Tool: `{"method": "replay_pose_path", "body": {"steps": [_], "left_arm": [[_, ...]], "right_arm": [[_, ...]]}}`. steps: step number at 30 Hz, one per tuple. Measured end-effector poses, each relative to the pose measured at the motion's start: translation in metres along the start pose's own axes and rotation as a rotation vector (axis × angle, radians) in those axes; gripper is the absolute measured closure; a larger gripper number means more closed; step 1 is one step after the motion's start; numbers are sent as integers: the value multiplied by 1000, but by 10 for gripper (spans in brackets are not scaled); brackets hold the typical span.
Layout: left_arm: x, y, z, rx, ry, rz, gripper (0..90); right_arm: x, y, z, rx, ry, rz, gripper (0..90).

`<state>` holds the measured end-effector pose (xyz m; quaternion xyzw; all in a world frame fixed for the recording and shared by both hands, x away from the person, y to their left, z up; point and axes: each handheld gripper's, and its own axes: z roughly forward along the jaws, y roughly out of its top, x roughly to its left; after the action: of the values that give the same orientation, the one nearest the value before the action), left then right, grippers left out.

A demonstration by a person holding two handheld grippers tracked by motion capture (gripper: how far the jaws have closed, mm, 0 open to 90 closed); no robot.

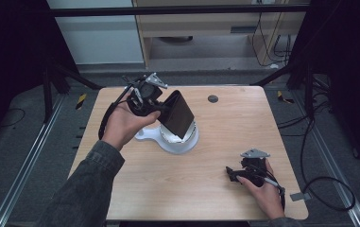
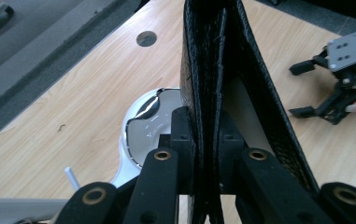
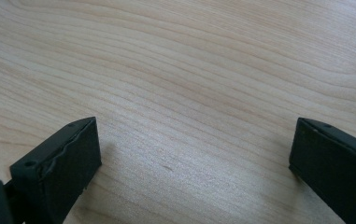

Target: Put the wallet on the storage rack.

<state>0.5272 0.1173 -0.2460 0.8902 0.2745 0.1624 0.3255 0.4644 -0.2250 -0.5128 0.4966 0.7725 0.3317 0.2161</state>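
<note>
A black leather wallet (image 1: 177, 113) hangs tilted above a white scale with a shiny round plate (image 1: 187, 139), its lower edge close over the plate. My left gripper (image 1: 161, 109) is shut on one flap of the wallet (image 2: 208, 84); in the left gripper view the pads clamp that flap while the other flap splays off to the right. The scale (image 2: 150, 119) lies below and behind the wallet. My right gripper (image 1: 230, 174) rests low on the table near the front right, jaws wide apart with only bare wood between them (image 3: 194, 154).
The wooden table (image 1: 215, 189) has a round cable hole (image 1: 212, 99) at the back. Black frame legs and loose cables stand around the table on the grey floor. The right gripper (image 2: 339, 74) shows far off in the left gripper view.
</note>
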Motion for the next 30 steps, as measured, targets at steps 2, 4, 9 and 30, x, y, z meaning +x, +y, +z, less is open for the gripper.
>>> {"method": "replay_pose_path", "body": {"steps": [2,4,9,30], "left_arm": [[5,-3,4,9,4,-13,815],[8,-5,8,20,3,-18,815],[12,-10,18,36,13,-13,815],[14,-9,69,121,-44,-9,812]], "right_arm": [[0,0,0,0,0,0,23],[0,0,0,0,0,0,23],[0,0,0,0,1,0,22],[1,2,2,4,1,-4,16]]}}
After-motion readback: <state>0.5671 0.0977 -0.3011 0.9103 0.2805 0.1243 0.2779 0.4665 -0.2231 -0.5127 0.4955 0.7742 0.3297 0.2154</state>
